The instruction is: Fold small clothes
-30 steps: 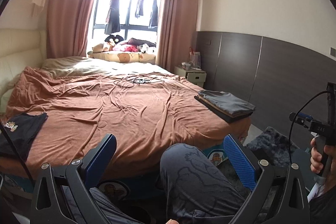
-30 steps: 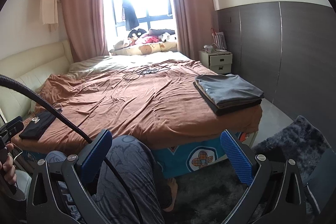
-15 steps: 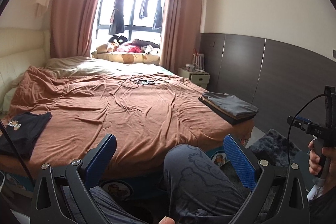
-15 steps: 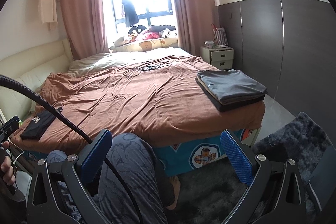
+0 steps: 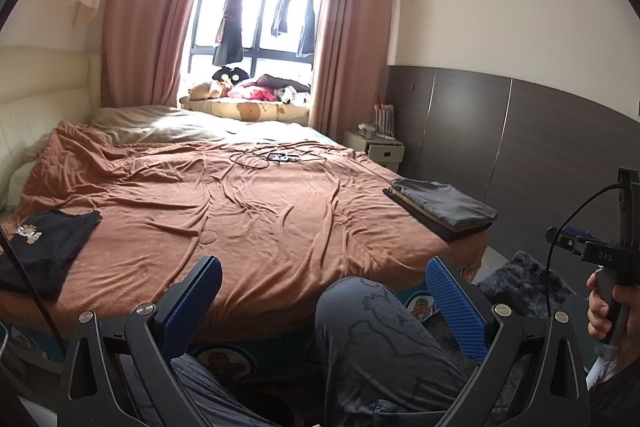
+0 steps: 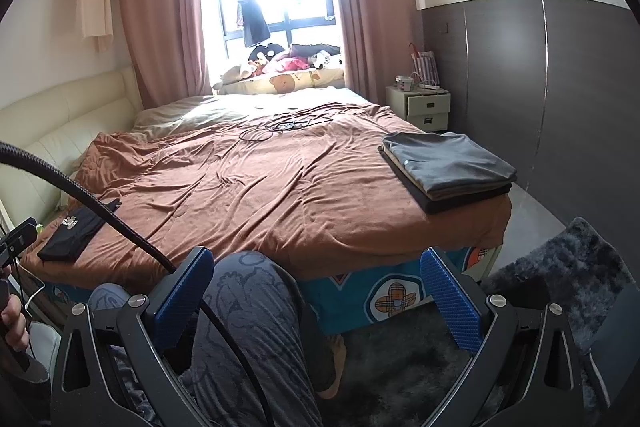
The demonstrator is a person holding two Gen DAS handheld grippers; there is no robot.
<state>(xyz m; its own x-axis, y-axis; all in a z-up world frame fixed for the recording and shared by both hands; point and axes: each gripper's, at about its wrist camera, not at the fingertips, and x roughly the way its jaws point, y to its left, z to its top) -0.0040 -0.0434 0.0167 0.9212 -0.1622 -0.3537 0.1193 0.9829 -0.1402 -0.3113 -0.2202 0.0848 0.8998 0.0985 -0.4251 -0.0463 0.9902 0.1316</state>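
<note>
1. a bed (image 5: 260,219) with a rumpled brown cover fills both views.
2. a stack of folded clothes (image 6: 448,163) sits at the bed's near right corner.
3. a black printed shirt (image 5: 44,247) lies unfolded at the near left edge.
4. the left gripper (image 5: 324,303) and right gripper (image 6: 316,291) hang above the person's knee (image 6: 244,291), jaws spread wide, holding nothing.

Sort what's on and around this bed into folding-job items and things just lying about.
Job:
- black unfolded T-shirt with a printed logo
- stack of folded grey and black clothes

Lying about:
- black tangled cables
- plush toys on the window ledge
- cream bedside drawer unit
- dark shaggy rug
</note>
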